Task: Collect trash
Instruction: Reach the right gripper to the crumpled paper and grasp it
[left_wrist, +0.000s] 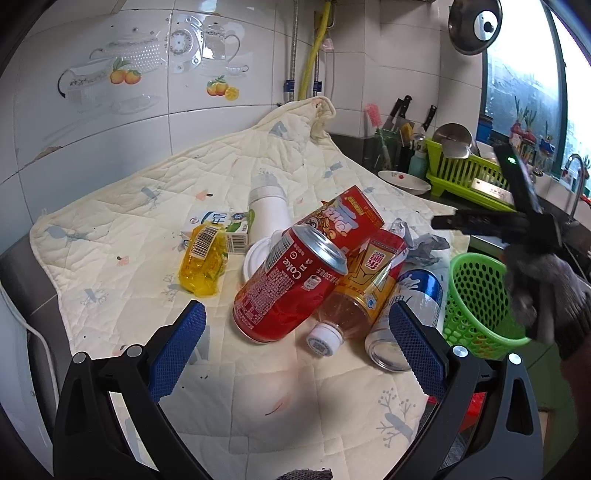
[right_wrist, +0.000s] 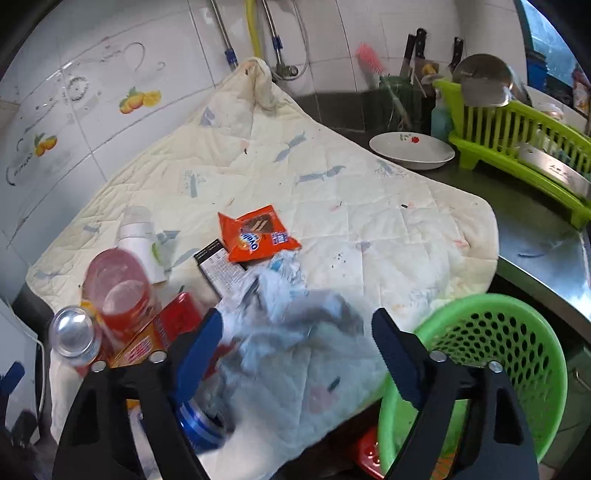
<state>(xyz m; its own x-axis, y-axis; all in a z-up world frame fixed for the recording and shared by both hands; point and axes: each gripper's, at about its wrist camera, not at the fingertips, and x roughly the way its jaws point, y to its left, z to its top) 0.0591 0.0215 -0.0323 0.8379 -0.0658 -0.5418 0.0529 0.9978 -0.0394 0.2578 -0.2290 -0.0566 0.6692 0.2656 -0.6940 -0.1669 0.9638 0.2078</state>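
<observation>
A pile of trash lies on a quilted cream cloth: a red Coke can, a tea bottle with white cap, a blue and white can, a red pizza box, a yellow packet, a milk carton. My left gripper is open just in front of the Coke can. My right gripper is open above crumpled grey-white paper, beside the green basket. An orange snack packet lies further back.
A white bowl, a green dish rack and a knife holder stand on the dark counter at the back right. A tiled wall runs along the left. A white tumbler lies behind the pile.
</observation>
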